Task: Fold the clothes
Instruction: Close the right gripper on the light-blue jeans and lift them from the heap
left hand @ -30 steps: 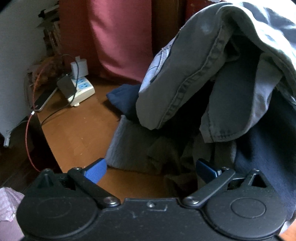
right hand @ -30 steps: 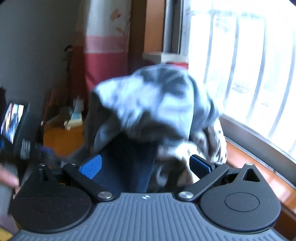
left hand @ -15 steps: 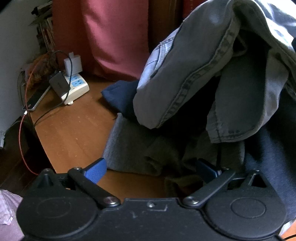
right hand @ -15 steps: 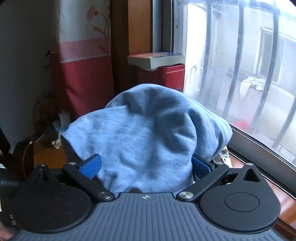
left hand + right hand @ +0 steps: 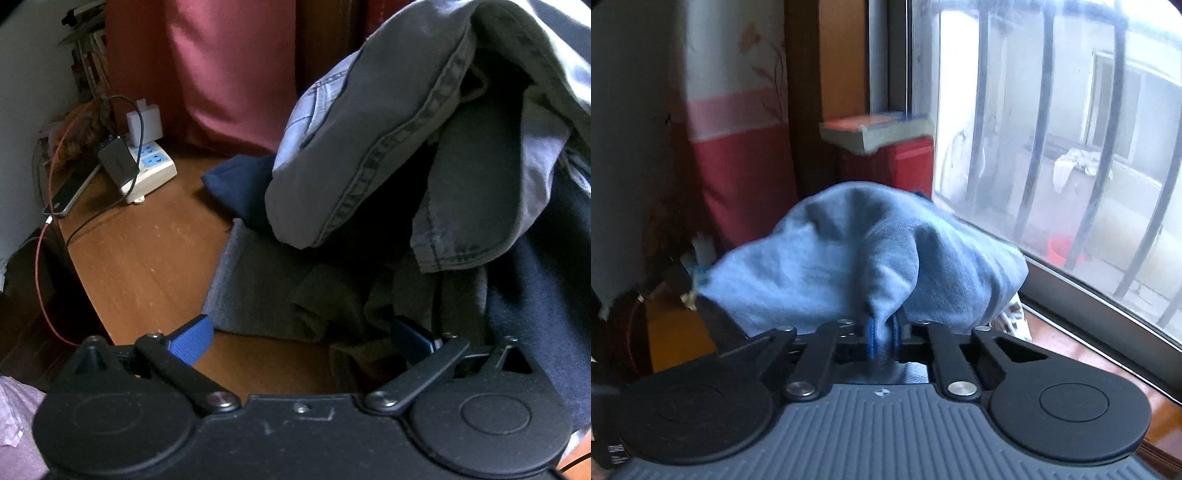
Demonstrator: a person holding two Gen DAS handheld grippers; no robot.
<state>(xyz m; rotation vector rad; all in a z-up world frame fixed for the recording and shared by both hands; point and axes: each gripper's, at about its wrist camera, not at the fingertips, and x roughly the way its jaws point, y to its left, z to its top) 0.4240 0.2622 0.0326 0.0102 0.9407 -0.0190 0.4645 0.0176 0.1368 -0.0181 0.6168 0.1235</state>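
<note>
Since the earlier frames, our right gripper (image 5: 882,341) has just closed: its fingers, wide apart then with the blue garment (image 5: 871,254) between them, now pinch a fold of that cloth.

From the left wrist, we see the left gripper (image 5: 301,334) with its fingers spread wide and nothing between the pads; it hovers over the tabletop (image 5: 147,258) at the near edge of the pile. The jeans (image 5: 399,147) hang high on the heap, over a grey garment (image 5: 266,280) and navy cloth (image 5: 240,184). A power strip (image 5: 147,166) with its cables sits at the far left, well apart from the clothes.

From the right wrist, the blue garment bunches up from the pinch and drapes over the pile beside the window (image 5: 1052,147). The grip looks narrow, so we judge it best to lift slowly and let the cloth slide free of the heap. We then bring the left fingers to a second edge or corner, so the piece can be spread flat before any fold.
</note>
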